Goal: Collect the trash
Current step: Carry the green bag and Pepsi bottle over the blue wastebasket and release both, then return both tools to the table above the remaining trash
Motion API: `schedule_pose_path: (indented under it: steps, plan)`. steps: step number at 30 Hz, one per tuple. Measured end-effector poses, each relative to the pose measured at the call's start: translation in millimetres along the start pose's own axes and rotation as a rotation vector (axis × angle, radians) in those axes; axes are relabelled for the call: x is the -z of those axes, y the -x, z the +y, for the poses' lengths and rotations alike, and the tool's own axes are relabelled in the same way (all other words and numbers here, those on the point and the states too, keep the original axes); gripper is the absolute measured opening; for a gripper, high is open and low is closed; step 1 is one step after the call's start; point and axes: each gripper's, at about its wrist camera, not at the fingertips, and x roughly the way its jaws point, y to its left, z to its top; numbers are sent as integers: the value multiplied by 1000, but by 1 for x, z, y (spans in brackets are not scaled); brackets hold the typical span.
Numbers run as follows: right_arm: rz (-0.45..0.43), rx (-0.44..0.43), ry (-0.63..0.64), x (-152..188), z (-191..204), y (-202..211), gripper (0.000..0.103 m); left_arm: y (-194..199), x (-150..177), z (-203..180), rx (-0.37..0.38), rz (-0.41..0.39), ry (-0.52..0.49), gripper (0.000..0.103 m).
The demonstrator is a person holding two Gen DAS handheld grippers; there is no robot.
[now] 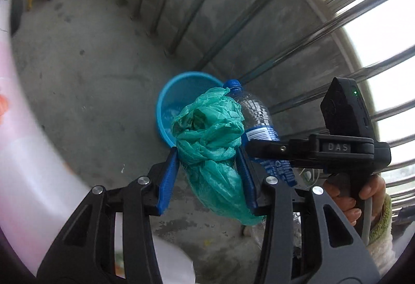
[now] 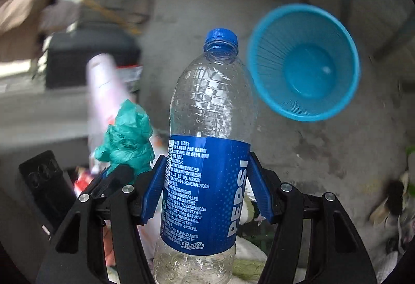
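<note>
The left tongs (image 1: 207, 159) clamp a crumpled green bag (image 1: 210, 133); the right tongs (image 2: 207, 188) grip an empty bottle (image 2: 207, 149) by its label, cap forward. The blue bin (image 2: 303, 60) stands on the concrete floor (image 1: 90, 76) ahead, beyond both loads (mouth open).
</note>
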Motion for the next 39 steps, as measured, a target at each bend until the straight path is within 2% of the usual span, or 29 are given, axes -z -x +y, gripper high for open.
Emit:
schedule_pose_path:
  steps: [4,5,6,7,10,13,15,19,24,28,30,33,35,37,39]
  plan:
    - [47,19,-95,-44,-44,-34,63,-68,-30,-9,-42,70,-23,44]
    - [44,39,-123,-55,-58,-41,63,-82,-35,-12,-36,84,-31,51]
    - [37,62,-141,-63,-69,-45,71,-99,-38,-14,-27,104,-35,62]
    - [26,84,-154,-66,-79,-48,76,-111,-40,-15,-28,121,-38,67]
    - [-20,91,-230,-77,-106,-49,76,-128,-41,-18,-57,119,-53,75]
    - [-63,73,-242,-81,-118,-41,76,-126,-38,-20,-44,88,-55,81]
    - [-100,72,-207,-82,-106,-33,76,-116,-37,-21,-30,55,-77,83]
    - [-166,132,-111,-76,-98,-22,80,-81,-31,-27,-3,-42,-136,83]
    - [-296,296,91,-60,-50,14,83,-23,-11,-34,49,-126,-180,83]
    - [-451,411,338,-25,19,45,92,24,10,-33,79,-226,-180,83]
    - [-544,452,504,5,64,58,97,55,28,-30,67,-296,-192,83]
    - [-664,440,709,51,118,73,97,114,69,-22,34,-414,-195,83]
    - [-736,383,837,87,155,79,97,140,92,-11,10,-473,-191,83]
    - [-762,315,918,112,178,83,97,176,125,1,-29,-550,-191,83]
    - [-740,207,1003,140,204,81,97,206,159,19,-79,-611,-169,83]
